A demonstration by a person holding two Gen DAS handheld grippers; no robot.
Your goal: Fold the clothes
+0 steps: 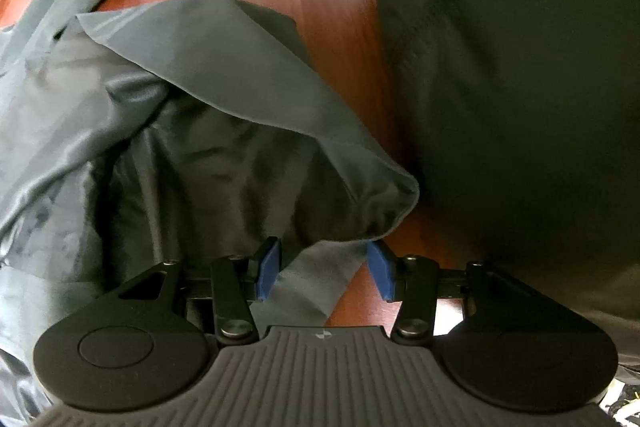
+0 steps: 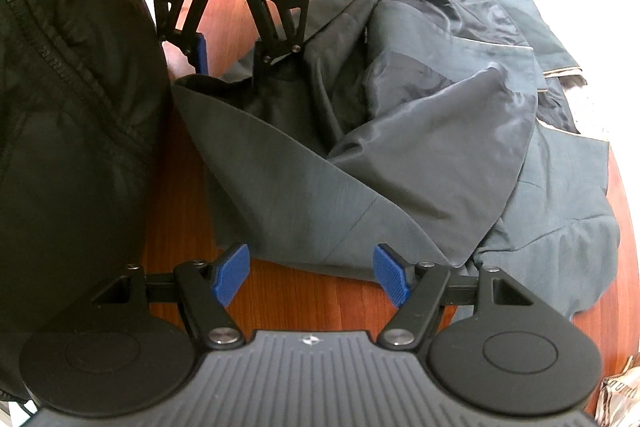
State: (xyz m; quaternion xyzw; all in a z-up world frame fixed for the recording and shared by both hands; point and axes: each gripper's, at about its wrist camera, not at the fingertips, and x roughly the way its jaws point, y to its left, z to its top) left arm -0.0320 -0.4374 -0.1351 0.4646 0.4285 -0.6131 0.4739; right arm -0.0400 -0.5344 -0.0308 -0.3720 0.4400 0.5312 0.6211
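Sprawling crumpled on glossy wood table (image 2: pixel 288 303), smooth grey jacket (image 2: pixel 420 155) lies under 2 grippers, jaws apart.

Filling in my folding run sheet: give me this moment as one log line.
garment: grey jacket crumpled on wooden table | left gripper: open over hem | right gripper: open at jacket edge | fold: not started

Home-like room; clothes (image 2: pixel 420 115) heaped on wooden table (image 2: pixel 304 303).
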